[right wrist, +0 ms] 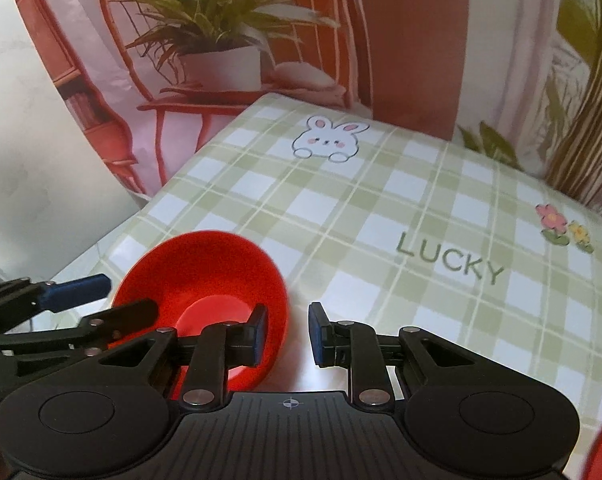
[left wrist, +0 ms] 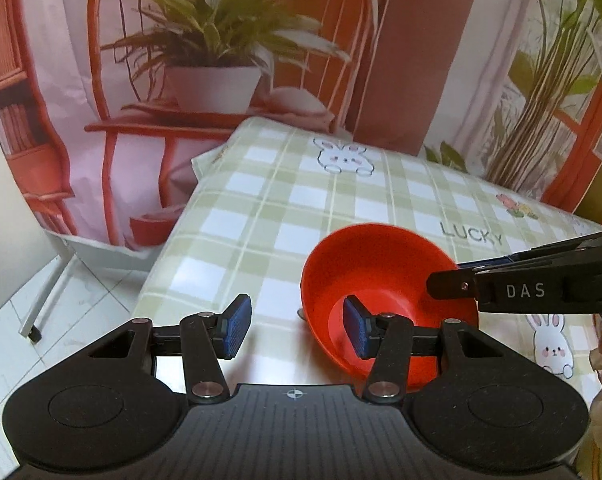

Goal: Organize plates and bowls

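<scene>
Where the checked cloth of the worktop (right wrist: 381, 208) drops away at its left edge, white floor tiles (left wrist: 81, 292) show below, and that edge runs close beside the red bowl (left wrist: 381, 264). The far edge meets a printed backdrop (left wrist: 221, 20) of a chair and potted plants. To the right of the bowl and beyond it, the cloth stretches wide past the rabbit print and the word LUCKY, so the open room lies on that side and toward the back.

The bowl sits upright near the front left of the worktop, between the two tools. The left tool (left wrist: 297, 328) is spread wide and straddles the bowl's left wall: its right pad hangs inside the bowl and its left pad outside over the cloth, neither pressing on the wall. The right tool (right wrist: 288, 334) is drawn narrow but not pressed together; it straddles the right wall, with its left pad inside the bowl and its right pad outside. A thin strip of cloth shows between the wall and the outer pad.

A red shape cuts into the lower right corner of the right wrist view; I cannot tell what it is.
</scene>
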